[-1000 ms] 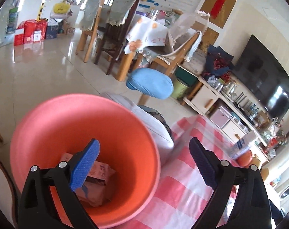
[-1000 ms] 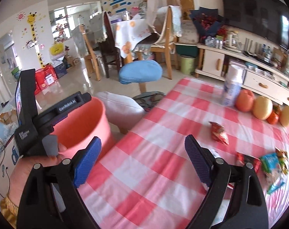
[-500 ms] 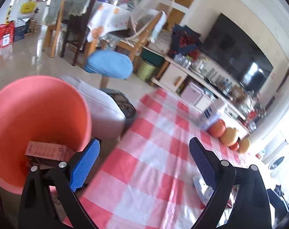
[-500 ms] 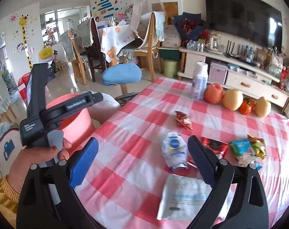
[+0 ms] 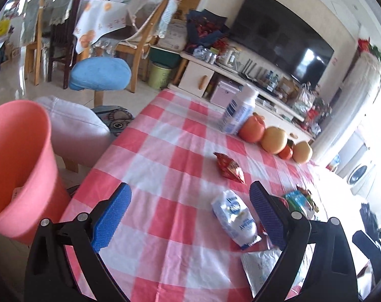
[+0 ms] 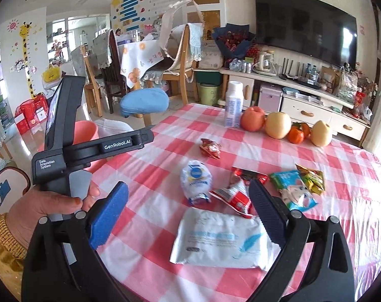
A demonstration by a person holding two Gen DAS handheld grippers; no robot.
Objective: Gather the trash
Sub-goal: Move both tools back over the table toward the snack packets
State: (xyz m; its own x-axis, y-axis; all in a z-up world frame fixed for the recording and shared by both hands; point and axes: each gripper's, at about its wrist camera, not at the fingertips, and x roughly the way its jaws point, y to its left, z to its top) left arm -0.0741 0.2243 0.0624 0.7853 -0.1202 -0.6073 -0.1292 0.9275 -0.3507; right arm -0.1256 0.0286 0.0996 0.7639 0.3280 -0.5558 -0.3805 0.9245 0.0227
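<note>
Pink-and-white checks fill the surface [image 6: 145, 186] under both your tools. Your right tool [image 6: 188, 216] has just been opening, jaws wide and empty above the white wipes pack [image 6: 223, 239]; the blue-and-white wrapper [image 6: 196, 178] and red packet [image 6: 234, 196] lie just beyond. Your left tool [image 5: 190, 216] gapes empty too, with the pink bin [image 5: 16, 161] off the surface's left edge

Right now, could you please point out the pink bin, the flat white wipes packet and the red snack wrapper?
pink bin [image 5: 26, 156], left wrist view, outer wall.
flat white wipes packet [image 6: 220, 239], right wrist view, middle.
red snack wrapper [image 6: 210, 148], right wrist view, middle.
</note>
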